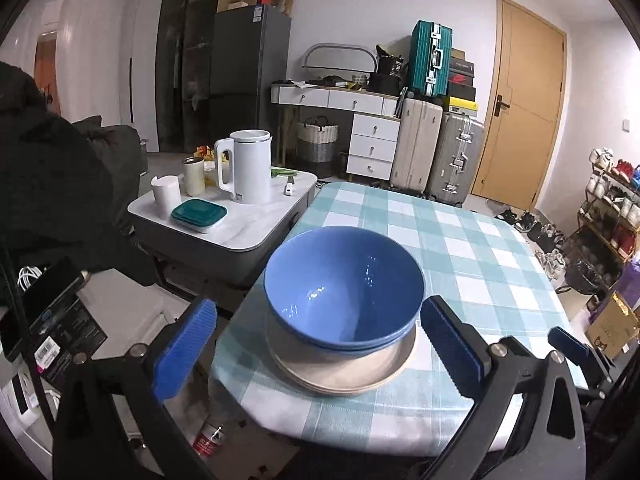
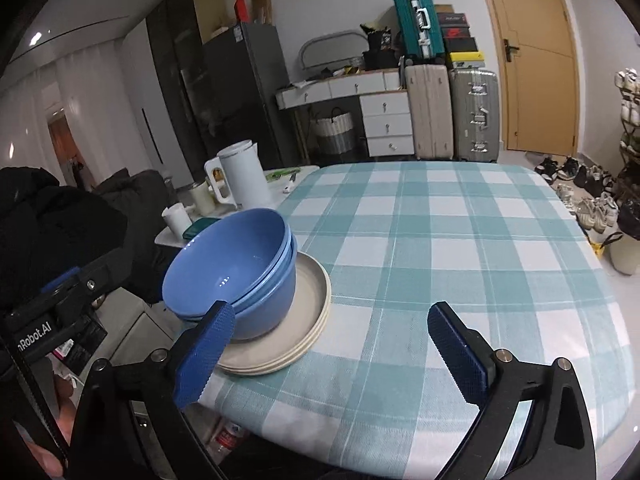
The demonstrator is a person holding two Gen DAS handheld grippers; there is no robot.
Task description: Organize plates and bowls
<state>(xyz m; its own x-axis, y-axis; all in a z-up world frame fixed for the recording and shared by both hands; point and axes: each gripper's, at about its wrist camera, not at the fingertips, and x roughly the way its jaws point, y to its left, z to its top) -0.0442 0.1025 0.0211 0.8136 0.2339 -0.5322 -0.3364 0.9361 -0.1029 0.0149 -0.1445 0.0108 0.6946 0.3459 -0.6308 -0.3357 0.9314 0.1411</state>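
The table, covered in a teal-and-white checked cloth, is cut off at the lower edge of both views, beneath the tongs. On it, ahead of the left gripper and ahead-left of the right gripper, one stack is seen. Its base is formed of beige plates, round and matt; three rims seem to be shown, though the count is hard to confirm. Glossy blue bowls are nested on them; three rims can be counted from the right wrist view, while the lower bowls are mostly hidden in the left. Both grippers are held wide apart with nothing between the ribbed blue pads. The right gripper's left pad overlaps the stack; contact cannot be judged. A white kettle is seen beyond, left.
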